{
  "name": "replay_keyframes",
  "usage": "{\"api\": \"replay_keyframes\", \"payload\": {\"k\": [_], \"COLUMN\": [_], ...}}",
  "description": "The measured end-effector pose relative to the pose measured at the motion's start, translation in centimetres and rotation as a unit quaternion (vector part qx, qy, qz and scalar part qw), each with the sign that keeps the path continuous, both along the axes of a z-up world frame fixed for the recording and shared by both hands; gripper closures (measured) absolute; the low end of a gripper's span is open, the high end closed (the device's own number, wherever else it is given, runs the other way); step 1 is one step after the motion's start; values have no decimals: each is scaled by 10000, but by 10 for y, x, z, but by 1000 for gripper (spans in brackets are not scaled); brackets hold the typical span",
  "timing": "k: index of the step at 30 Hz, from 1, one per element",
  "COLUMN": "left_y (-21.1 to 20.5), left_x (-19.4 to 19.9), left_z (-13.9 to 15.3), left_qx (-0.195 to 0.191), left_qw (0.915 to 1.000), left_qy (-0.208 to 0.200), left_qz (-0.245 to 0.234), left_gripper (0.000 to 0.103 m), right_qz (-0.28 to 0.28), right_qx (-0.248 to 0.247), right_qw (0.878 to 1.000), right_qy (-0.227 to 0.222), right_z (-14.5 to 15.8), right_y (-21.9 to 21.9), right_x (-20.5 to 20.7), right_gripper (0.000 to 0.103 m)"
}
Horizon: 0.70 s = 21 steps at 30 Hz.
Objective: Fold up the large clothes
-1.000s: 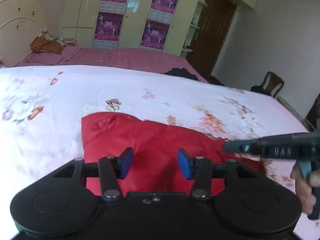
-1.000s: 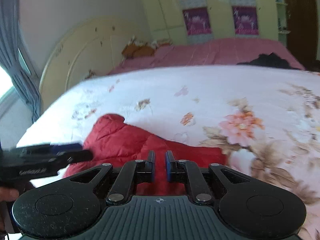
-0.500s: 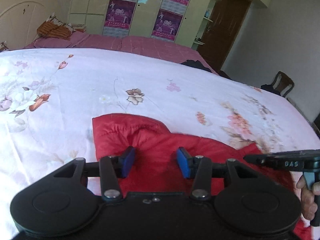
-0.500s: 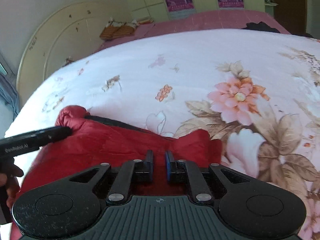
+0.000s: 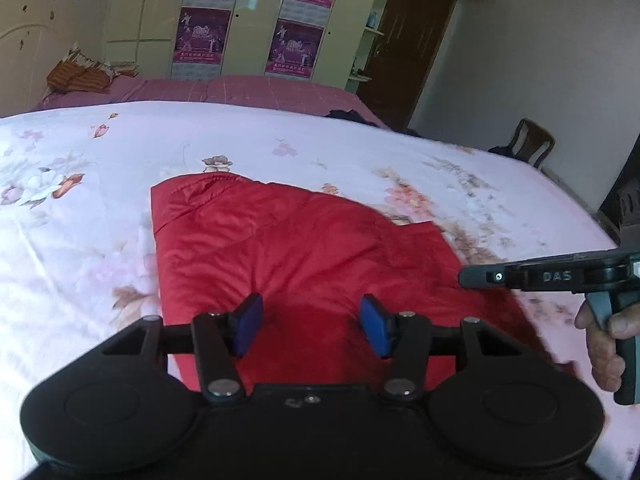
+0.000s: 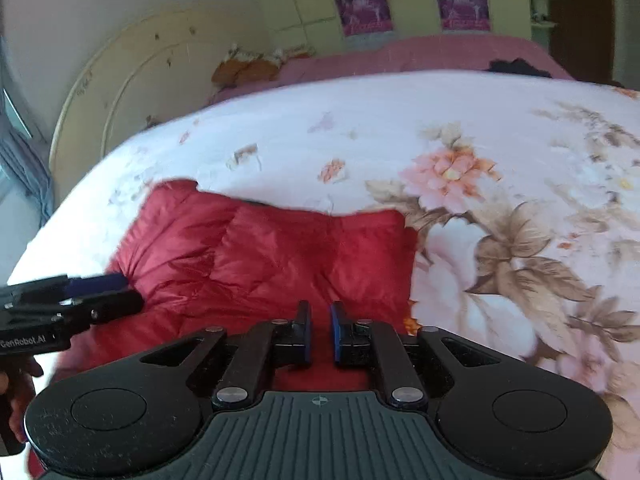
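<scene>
Left gripper (image 5: pixel 310 326) is opening, empty, above the red jacket (image 5: pixel 304 248); right gripper (image 6: pixel 320 332) is nearly clenched, grasping nothing. Puffy fabric risks springing unfolded.

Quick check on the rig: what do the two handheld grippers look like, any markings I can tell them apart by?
Both are black, with round housings and linked arms ending in blue pads. The left gripper reads "GenRobot.AI" along its side. The right gripper has a ribbed grey deck, "DAS" on its side and a grey handle. No cables or sleeves show.
</scene>
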<state>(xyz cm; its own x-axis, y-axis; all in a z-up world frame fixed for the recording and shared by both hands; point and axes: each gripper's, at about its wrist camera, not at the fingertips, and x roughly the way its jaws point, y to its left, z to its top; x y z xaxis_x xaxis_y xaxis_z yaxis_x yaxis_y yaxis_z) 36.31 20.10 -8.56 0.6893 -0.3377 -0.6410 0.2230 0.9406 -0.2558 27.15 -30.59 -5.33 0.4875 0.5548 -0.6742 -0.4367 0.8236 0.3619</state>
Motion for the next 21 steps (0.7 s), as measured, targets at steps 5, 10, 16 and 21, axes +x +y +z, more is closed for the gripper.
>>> {"api": "replay_keyframes", "payload": {"k": [5, 10, 16, 21], "left_y": [-22, -23, -36, -45], "left_x": [-30, -52, -111, -137], "left_z": [-1, 14, 25, 9], "left_qx": [476, 342, 196, 463], "left_qw": [9987, 9993, 9997, 9987], "left_qy": [-105, -127, -90, 30], "left_qz": [-155, -23, 59, 223], "left_gripper": [48, 50, 50, 50], "right_qz": [264, 164, 883, 1136], "right_qx": [-418, 17, 302, -139], "right_qw": [9988, 9999, 9951, 9926], "right_qy": [-45, -11, -327, -413], "right_z": [-9, 12, 44, 29], "right_y": [2, -17, -17, -11], "right_x": [-23, -44, -107, -140], "right_gripper": [93, 93, 93, 93]}}
